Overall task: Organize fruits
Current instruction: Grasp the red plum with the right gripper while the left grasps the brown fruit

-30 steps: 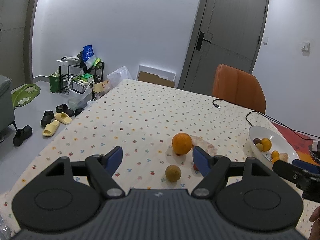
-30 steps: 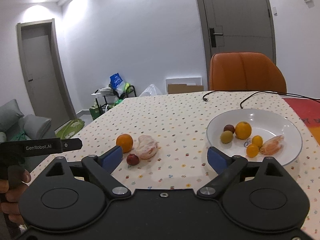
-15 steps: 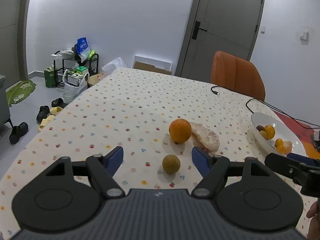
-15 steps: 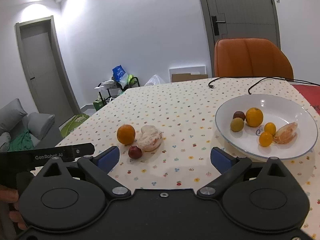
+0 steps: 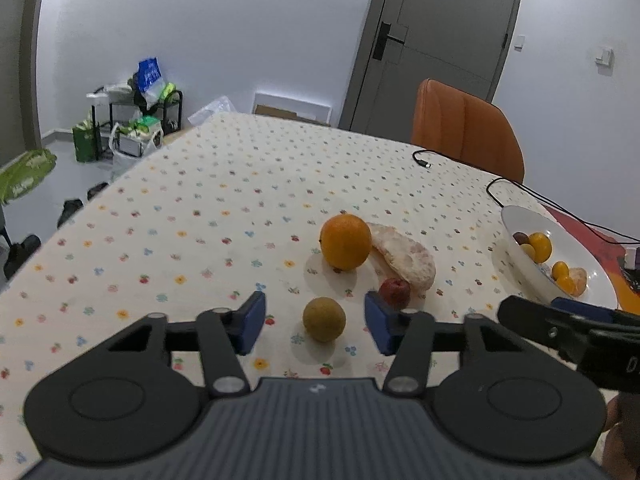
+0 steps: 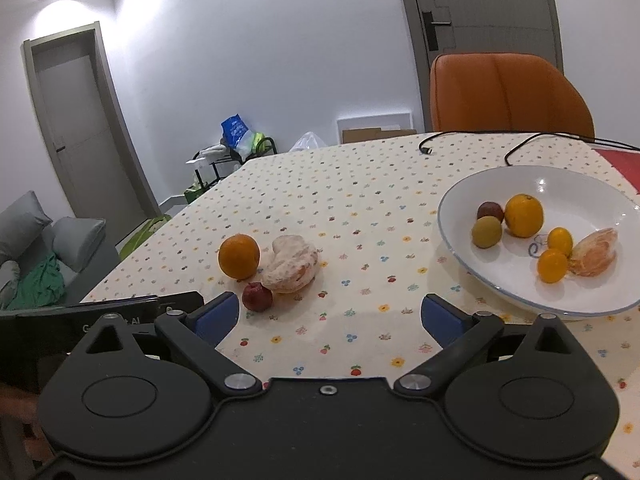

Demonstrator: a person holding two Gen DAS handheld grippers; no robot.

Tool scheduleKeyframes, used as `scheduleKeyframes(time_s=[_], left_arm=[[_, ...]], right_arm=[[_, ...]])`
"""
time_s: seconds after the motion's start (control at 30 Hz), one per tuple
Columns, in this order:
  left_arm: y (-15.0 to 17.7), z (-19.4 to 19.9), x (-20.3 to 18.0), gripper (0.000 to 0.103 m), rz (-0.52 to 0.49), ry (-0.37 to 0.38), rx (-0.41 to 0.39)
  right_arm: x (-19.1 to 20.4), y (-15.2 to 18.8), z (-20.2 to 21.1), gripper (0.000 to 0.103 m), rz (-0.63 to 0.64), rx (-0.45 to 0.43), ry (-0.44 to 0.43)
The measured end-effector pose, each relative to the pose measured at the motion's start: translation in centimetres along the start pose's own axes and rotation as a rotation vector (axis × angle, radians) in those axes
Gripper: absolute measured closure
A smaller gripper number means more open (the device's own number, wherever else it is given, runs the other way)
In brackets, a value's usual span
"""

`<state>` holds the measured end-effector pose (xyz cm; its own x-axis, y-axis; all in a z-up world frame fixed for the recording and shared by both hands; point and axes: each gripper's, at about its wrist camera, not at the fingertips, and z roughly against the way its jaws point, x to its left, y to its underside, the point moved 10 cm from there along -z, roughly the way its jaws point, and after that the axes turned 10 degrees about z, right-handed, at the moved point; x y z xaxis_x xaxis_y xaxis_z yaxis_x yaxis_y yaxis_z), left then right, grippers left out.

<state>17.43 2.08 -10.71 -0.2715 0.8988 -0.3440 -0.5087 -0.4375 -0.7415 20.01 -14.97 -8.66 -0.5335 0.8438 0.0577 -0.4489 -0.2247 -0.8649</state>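
- The small round olive-brown fruit (image 5: 324, 319) is lying on the flower-dotted cream tablecloth (image 5: 208, 216), sitting between the blue pads of the left gripper (image 5: 315, 323), whose jaws are standing spread wide and touching nothing; a second ago that fruit was showing smaller and farther ahead, so the left gripper is closing in on it.
- Just beyond it the small dark red fruit (image 5: 395, 292) is resting against the pale peeled citrus half (image 5: 408, 258), which is leaning on the big round orange (image 5: 345, 241); in the right wrist view the same three are clustered together, the red one (image 6: 257, 297) nearest the camera.
- The right gripper (image 6: 329, 315) is hovering over bare cloth, released, fingers wide apart and gripping nothing; it is sitting nearer the table than a second ago, with the white shallow bowl (image 6: 460, 216) looming larger at its right.
- Inside that bowl an orange (image 6: 524, 216), a dark red fruit (image 6: 489, 211), a greenish fruit (image 6: 486, 232), two small yellow-orange fruits (image 6: 552, 265) and a peeled citrus piece (image 6: 593, 252) are lying.
- A black cable (image 6: 520, 145) is trailing across the far cloth; an orange leather chair (image 6: 508, 92) is standing behind.
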Motion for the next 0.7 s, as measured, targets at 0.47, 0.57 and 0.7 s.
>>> scheduleKeyframes(time_s=[0.47, 0.57, 0.7], left_arm=[[-0.7, -0.4, 2.0, 0.080, 0.038, -0.019, 0.003], [-1.2, -0.1, 2.9, 0.080, 0.048, -0.038, -0.012], [-1.7, 0.3, 4.2, 0.080, 0.069, -0.060, -0.025]], right_arm=[[2.3, -0.4, -2.9, 0.015, 0.039, 0.018, -0.031], [2.5, -0.4, -3.6, 0.023, 0.021, 0.031, -0.045], [3.5, -0.4, -4.4, 0.027, 0.031, 0.038, -0.061]])
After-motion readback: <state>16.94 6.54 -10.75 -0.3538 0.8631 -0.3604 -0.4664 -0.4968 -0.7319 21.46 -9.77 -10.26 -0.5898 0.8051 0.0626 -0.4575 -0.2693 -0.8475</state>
